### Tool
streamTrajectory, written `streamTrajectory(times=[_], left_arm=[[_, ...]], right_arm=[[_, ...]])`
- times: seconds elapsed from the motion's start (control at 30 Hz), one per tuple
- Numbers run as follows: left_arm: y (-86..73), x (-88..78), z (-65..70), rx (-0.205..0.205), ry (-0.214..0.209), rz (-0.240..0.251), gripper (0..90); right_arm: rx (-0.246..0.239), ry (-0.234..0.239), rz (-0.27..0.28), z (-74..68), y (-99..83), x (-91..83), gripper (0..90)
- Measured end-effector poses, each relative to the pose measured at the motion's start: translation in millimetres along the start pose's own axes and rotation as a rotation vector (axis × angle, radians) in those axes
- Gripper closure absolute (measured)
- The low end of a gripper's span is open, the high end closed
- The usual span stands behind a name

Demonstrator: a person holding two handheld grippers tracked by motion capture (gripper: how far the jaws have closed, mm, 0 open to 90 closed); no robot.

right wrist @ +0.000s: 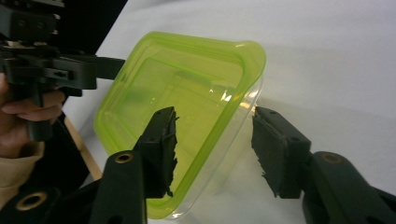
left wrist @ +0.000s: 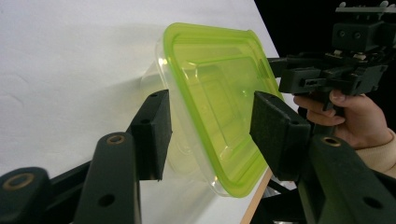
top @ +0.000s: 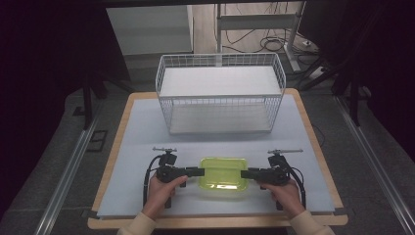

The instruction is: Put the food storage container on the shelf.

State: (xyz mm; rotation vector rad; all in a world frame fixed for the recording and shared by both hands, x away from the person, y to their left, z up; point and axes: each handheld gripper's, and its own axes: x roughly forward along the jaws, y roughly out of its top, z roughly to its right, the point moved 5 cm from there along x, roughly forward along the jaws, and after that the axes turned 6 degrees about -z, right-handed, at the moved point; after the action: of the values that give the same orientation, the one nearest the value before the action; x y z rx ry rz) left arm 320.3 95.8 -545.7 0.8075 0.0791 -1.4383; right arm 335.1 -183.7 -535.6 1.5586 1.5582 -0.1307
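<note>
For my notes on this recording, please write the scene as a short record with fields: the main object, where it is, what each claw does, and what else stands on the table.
main object: clear container with green lid
place: on the white mat, near the person's edge
left claw: at the container's left end, jaws astride the lid's rim, pads not pressing yet
right claw: at the right end, jaws astride the rim, gaps at the pads
other things: white wire basket farther back, nothing in it

A yellow-green lidded clear container [top: 223, 174], white wire basket [top: 220, 93], pale grey mat [top: 142, 127], black grippers.
</note>
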Motion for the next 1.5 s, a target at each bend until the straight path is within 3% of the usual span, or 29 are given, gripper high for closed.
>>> streamTrajectory(times=[0.1, 0.2, 0.3, 0.37, 0.47, 0.77, 0.93, 1.5], left_arm=[[-0.6, 1.3, -3.4, -0.017, -0.016, -0.004, 49.9], [-1.4, 3.2, -5.2, -0.033, -0.028, -0.008, 51.3], [-3.5, 7.9, -6.6, -0.049, -0.063, -0.036, 60.4], [-4.4, 8.7, -8.0, -0.047, -0.028, -0.044, 67.5], [-5.1, 8.0, -8.6, -0.045, -0.029, -0.04, 73.8], [-7.9, 3.3, 3.0, -0.006, -0.015, -0.012, 79.6], [-7.7, 0.4, 10.7, 0.021, -0.017, -0.001, 80.3], [-4.9, -12.0, 23.1, 0.053, -0.037, 0.03, 80.4]], right_arm=[[0.021, 0.035, -0.008, 1.9, -0.9, 2.4, 54.5], [0.025, 0.04, -0.013, 2.2, -1.9, 4.3, 57.9], [0.03, 0.042, -0.018, 2.4, -2.6, 5.7, 63.6], [0.035, 0.038, -0.015, 3.8, -3.0, 5.8, 67.7], [0.053, 0.049, -0.013, 5.4, -3.1, 5.5, 69.7], [0.099, 0.082, 0.024, 2.2, -0.9, -4.9, 78.9], [0.086, 0.078, 0.031, 0.9, -0.4, -9.4, 79.8], [0.034, 0.093, 0.065, -13.7, 6.0, -21.9, 80.0]])
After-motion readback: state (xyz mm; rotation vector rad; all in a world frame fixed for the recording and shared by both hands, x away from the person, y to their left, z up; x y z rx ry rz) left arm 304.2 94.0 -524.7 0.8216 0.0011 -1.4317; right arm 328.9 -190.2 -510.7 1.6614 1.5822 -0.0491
